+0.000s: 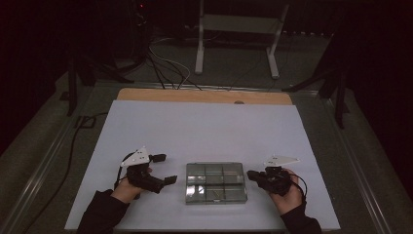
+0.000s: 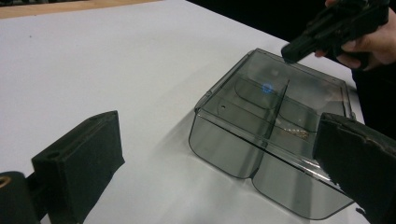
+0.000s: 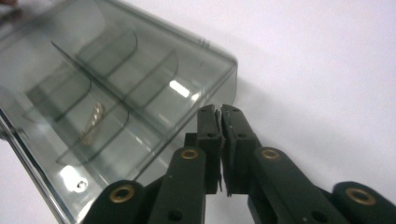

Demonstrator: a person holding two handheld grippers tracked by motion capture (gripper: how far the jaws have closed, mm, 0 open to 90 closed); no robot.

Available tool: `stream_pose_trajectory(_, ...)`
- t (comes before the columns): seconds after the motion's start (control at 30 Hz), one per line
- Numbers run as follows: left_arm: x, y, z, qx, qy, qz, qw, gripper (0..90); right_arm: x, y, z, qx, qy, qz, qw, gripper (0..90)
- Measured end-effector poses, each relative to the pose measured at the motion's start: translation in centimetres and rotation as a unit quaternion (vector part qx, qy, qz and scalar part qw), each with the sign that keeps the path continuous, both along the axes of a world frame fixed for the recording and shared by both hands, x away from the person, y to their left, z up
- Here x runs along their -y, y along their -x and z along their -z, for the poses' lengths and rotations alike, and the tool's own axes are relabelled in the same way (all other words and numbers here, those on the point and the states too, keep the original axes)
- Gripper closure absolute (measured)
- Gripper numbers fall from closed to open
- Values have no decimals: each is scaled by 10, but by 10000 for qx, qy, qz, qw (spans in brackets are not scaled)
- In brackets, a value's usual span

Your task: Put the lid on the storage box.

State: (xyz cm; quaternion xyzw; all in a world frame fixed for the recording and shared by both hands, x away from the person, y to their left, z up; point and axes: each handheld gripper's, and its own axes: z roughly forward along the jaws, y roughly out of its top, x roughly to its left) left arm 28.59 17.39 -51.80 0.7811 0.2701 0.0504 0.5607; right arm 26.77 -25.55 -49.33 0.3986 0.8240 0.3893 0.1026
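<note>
Each of your hands holds a black gripper: left gripper [image 1: 161, 168], right gripper [image 1: 249, 174]. Each carries a pale three-cornered top plate and a black trailing cable. Brass-coloured pivot pins [image 3: 189, 153] mark the right linkage. Your sleeves [image 1: 102, 212] are dark.

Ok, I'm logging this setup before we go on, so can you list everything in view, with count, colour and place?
Compartment box: one, clear smoky grey, lid shut, on the sheet between the two grippers.
Small item in the box: one, pale gold, in one compartment; too small to identify.
Sheet: one, white, covering most of the table.
Table: one, wooden edge showing at the far side.
Stand: one, grey metal, on the floor beyond the table.
Cables: several, dark and pale, on the floor behind the table.
Left gripper: one, black, left of the box, jaws open and empty.
Right gripper: one, black, tip at the box's right edge, jaws shut and empty.
</note>
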Motion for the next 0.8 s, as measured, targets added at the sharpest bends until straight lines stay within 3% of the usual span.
stream_pose_trajectory(0.1, 1, 0, -1, -13, 12, 23, 10000, 27, 2, -2, -6, 124, -147, -25, 9998, 805)
stream_pose_trajectory(0.4, 0, 2, -8, 55, 30, 76, 10000, 26, 3, 0, -14, 363, -800, -50, 9961, 477)
stream_pose_trajectory(0.67, -1, 6, -16, 106, 72, 223, 9997, 23, 2, 2, -18, 529, -1049, -113, 9930, 210)
stream_pose_trajectory(0.7, -1, 7, -17, 103, 85, 225, 9997, 21, 3, 2, -19, 516, -1100, -266, 9922, 135)
stream_pose_trajectory(0.8, -3, 9, -20, 129, 121, 230, 9996, 21, 4, 4, -20, 578, -1144, -436, 9908, 92)
